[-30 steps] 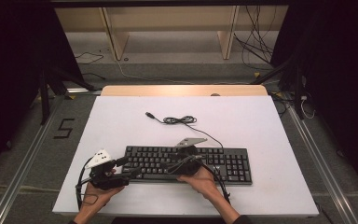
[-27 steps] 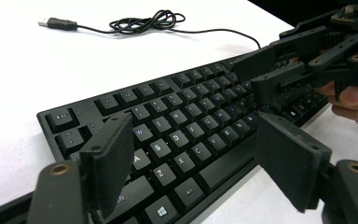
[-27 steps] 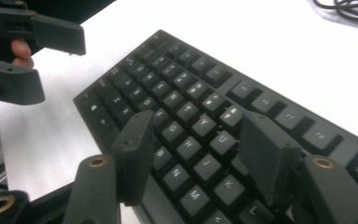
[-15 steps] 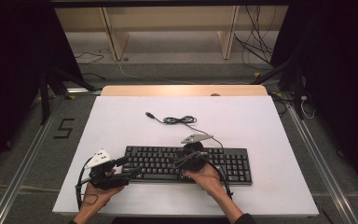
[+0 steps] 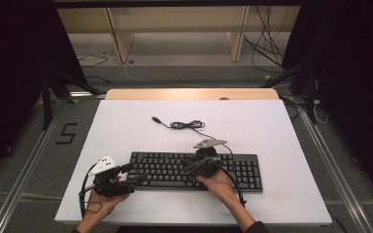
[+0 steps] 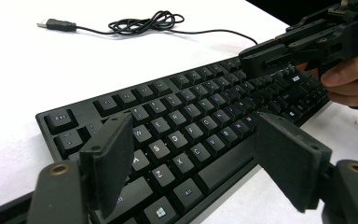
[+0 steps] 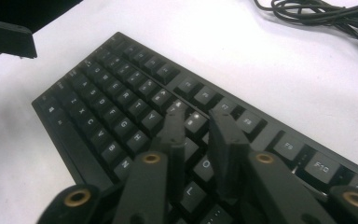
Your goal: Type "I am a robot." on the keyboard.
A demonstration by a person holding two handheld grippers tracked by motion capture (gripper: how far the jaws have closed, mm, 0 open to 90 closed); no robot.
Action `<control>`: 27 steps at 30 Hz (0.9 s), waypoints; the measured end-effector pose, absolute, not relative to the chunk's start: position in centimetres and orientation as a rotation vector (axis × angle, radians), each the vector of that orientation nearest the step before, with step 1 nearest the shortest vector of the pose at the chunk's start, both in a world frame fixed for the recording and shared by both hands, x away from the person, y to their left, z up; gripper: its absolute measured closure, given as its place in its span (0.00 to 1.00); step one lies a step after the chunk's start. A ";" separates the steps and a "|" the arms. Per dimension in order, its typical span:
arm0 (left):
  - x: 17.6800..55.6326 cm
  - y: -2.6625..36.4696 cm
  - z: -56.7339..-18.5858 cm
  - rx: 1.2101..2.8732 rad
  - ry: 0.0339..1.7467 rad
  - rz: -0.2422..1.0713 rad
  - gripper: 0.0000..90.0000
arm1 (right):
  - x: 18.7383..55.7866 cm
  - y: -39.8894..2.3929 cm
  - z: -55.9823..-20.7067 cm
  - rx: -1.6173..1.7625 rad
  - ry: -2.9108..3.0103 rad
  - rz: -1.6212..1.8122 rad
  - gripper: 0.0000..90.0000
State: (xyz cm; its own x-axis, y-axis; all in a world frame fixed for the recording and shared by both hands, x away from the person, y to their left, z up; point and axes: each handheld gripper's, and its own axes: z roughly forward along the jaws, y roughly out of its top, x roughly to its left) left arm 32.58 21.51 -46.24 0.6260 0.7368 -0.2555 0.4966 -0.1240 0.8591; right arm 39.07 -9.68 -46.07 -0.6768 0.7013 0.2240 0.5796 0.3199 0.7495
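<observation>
While the left hand-held gripper [image 6: 196,158] stands open at the keyboard's [image 5: 175,167] left end, the right hand-held gripper [image 7: 198,126], jaws just narrowed and nearly closed, hovers over its middle keys, gripping nothing.

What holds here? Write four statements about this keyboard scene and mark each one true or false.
1. The keyboard is black. True.
2. Its cable is plugged into a computer. False: the USB plug lies loose on the white table.
3. The left tongs stand wide open over the keys. True.
4. The keyboard lies upside down. False: its keys face up.
</observation>
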 end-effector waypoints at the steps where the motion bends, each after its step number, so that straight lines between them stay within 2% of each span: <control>1: 32.6 21.5 -46.2 1.780 1.001 0.280 0.31 | 39.1 -9.7 -46.1 1.193 2.433 1.286 0.88; 14: 32.6 21.3 -46.3 1.782 0.998 0.276 0.31 | 39.2 -10.1 -46.4 1.204 2.440 1.257 1.00; 27: 32.6 21.3 -46.3 1.780 0.999 0.273 0.31 | 39.3 -9.9 -47.1 1.216 2.459 1.230 1.00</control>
State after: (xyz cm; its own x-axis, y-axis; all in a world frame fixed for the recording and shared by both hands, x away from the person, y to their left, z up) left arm 32.58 21.33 -46.30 0.6282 0.7332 -0.2604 0.4992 -0.1231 0.8577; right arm 39.26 -9.87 -47.06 -0.6655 0.7134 0.2195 0.6034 0.3411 0.7208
